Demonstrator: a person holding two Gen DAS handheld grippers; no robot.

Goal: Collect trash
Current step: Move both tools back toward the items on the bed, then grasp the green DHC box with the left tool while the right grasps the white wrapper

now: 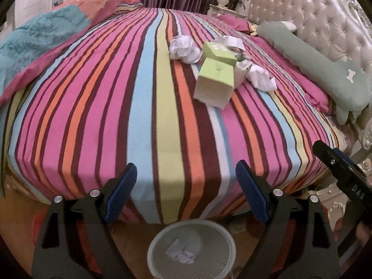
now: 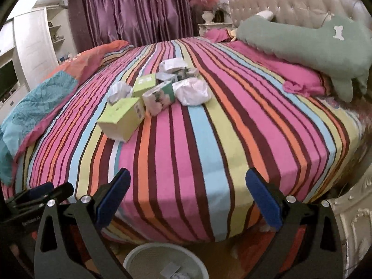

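My left gripper (image 1: 186, 181) has its two blue-padded fingers (image 1: 123, 186) spread wide, and nothing is between them. My right gripper (image 2: 188, 193) is spread wide too, with nothing in it. Both hang over the near edge of the big bed with the striped pink, orange, blue and green sheet (image 1: 104, 116).

The trash sits in a little heap far out on the bed, well apart from my fingers. Nearest to me is a light green cardboard box (image 1: 215, 83) lying tilted, and a second green cardboard box (image 1: 218, 52) is just behind it, touching it. A crumpled ball of white paper (image 1: 183, 50) lies to the left of the boxes, and another crumpled white paper (image 1: 261, 78) lies to the right. A small green and white packet (image 2: 158, 100) leans between them.

Down on the floor, right below my fingers, stands a round white plastic waste bin (image 1: 154, 244). Some small white paper scraps (image 1: 181, 253) lie at its bottom.

On the right side of the bed a long grey-green pillow with a white bone shape (image 1: 325, 69) rests against the padded cream headboard (image 1: 320, 18). On the far left lies a folded blue and pink blanket (image 1: 39, 44).
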